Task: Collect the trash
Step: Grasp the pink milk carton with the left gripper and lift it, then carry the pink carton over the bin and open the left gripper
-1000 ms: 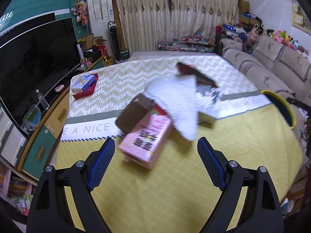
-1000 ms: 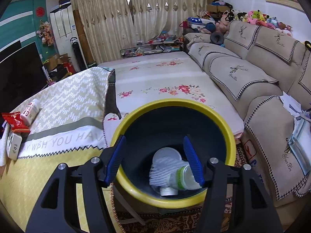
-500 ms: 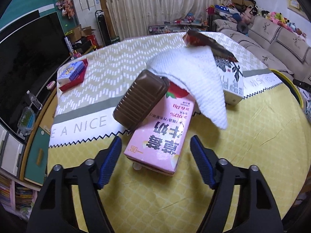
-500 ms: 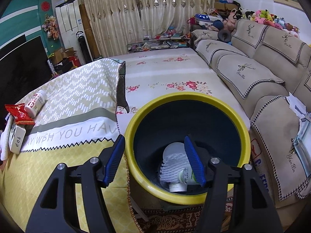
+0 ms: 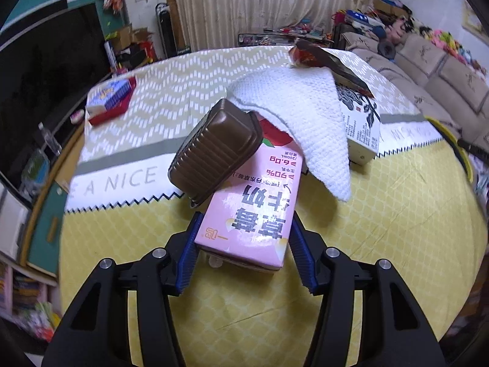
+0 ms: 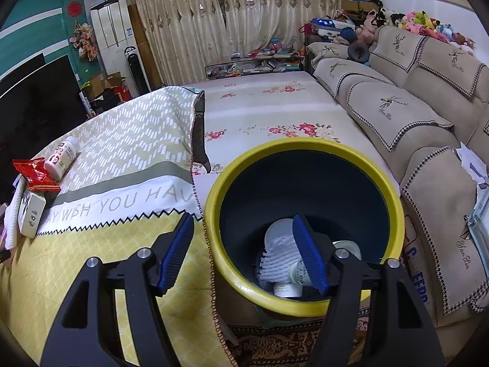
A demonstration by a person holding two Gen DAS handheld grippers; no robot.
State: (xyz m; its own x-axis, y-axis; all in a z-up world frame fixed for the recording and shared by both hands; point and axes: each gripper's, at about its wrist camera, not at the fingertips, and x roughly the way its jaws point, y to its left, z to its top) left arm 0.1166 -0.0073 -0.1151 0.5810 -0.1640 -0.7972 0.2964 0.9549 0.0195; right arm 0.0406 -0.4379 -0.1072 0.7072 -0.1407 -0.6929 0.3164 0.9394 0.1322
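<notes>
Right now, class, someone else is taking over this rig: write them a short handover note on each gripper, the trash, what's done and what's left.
Left gripper: jaws closing around the pink carton on the table, not clearly gripping yet.
Right gripper: jaws opening, empty, over the bin.
A brown tray and white towel lean on the carton; a white box and red wrapper lie behind, and a bottle.
Done: some trash is in the bin.
Left: carton, then the rest of the pile.

Tray on carton (towel behind)
</notes>
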